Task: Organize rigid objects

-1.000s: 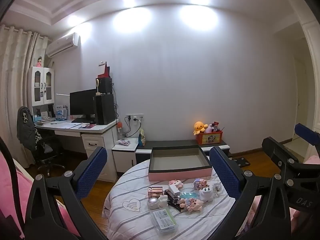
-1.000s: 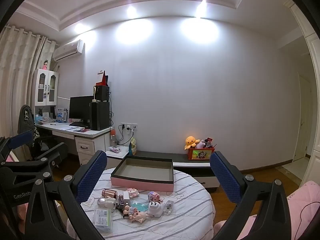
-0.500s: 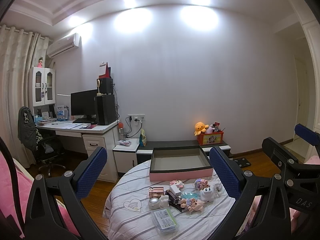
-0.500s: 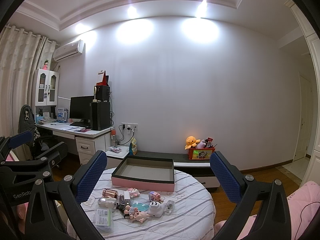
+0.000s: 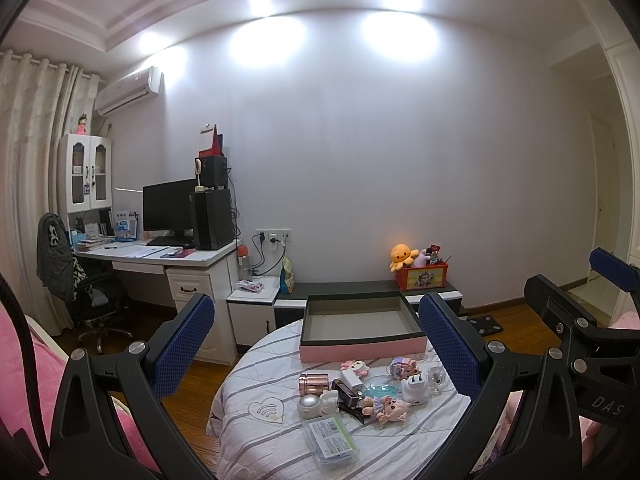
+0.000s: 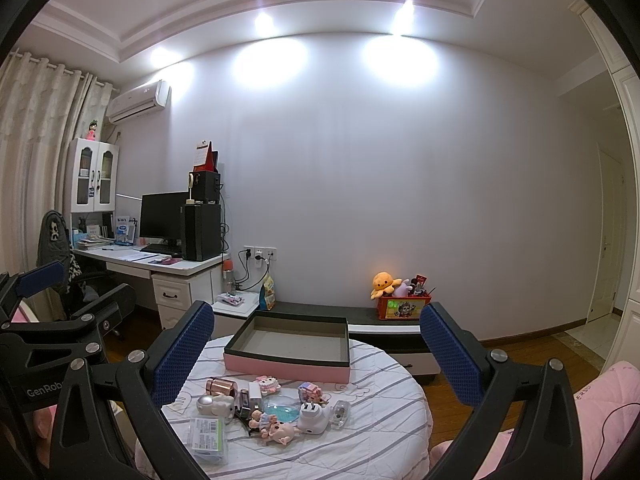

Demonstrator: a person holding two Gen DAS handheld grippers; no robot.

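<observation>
A round table (image 5: 256, 436) (image 6: 384, 432) with a striped white cloth carries a pink box (image 5: 362, 350) (image 6: 286, 368) with a dark open inside at its far side. In front of the box lies a cluster of small items: a rose-gold tin (image 5: 313, 384) (image 6: 221, 387), a white charger plug (image 5: 414, 390) (image 6: 314, 416), a pig doll (image 5: 386, 406) (image 6: 276, 428), a clear packet (image 5: 330, 442) (image 6: 208, 438). My left gripper (image 5: 316, 340) and right gripper (image 6: 316, 344) are both open, held well above and short of the table, holding nothing.
A white desk (image 5: 160, 256) with a monitor and speakers stands at the left wall, an office chair (image 5: 76, 280) beside it. A low cabinet (image 6: 360, 316) behind the table holds a toy box (image 6: 404, 306). Pink bedding (image 6: 600, 408) lies at the right. Wooden floor surrounds the table.
Both views have drifted very slightly; the table and its items sit almost where they were. Nothing was gripped or moved.
</observation>
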